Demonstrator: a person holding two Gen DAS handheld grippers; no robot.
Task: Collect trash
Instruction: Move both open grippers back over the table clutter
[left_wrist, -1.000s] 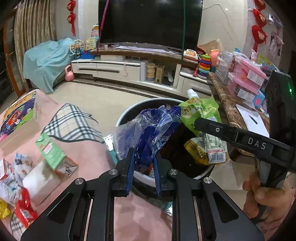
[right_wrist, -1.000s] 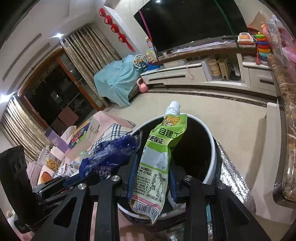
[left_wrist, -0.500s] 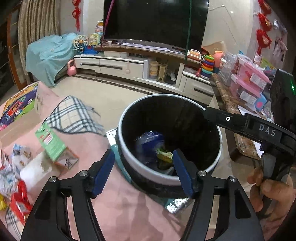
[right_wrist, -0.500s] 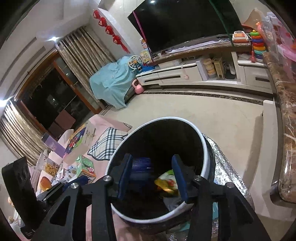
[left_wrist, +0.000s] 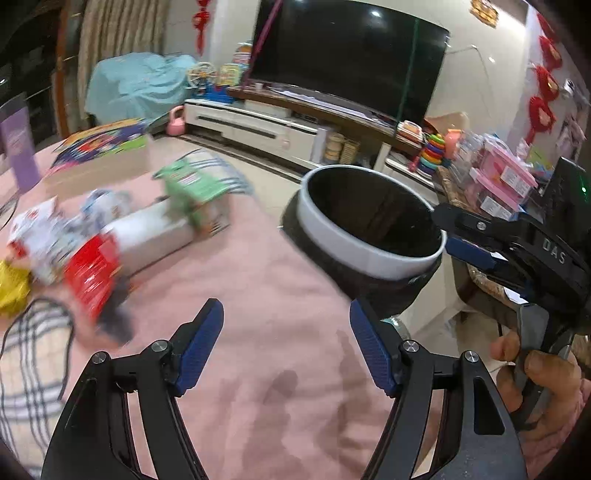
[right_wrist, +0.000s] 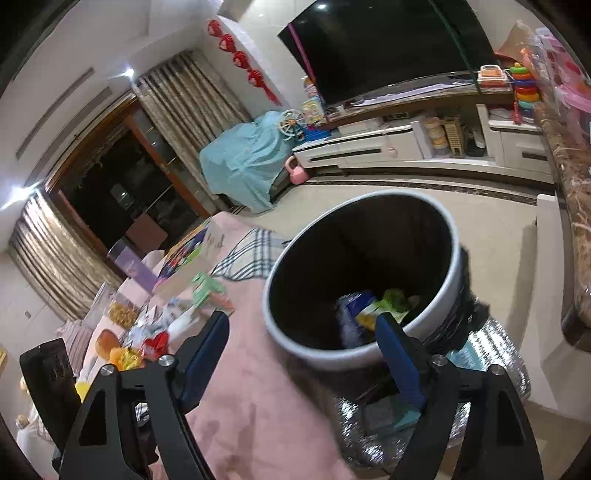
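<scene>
both fingers (left_wrist: 207, 332) apart, empty

Warm indoor light from ceiling spots (right_wrist: 129, 72) is filling my room, and one is glaring off the dark TV screen (left_wrist: 375, 14). My left view is smearing the litter pile (left_wrist: 92, 236) on the pink surface (left_wrist: 266, 280) with motion blur. Both fisheye views are bending walls and darkening at the corners.

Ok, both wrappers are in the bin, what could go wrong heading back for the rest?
The trash bin stands right at the pink table's edge; the left gripper, open and empty, could clip it on later drops. The remaining packets lie jumbled, so one grab may snag two. The right gripper crowds the bin too.
</scene>
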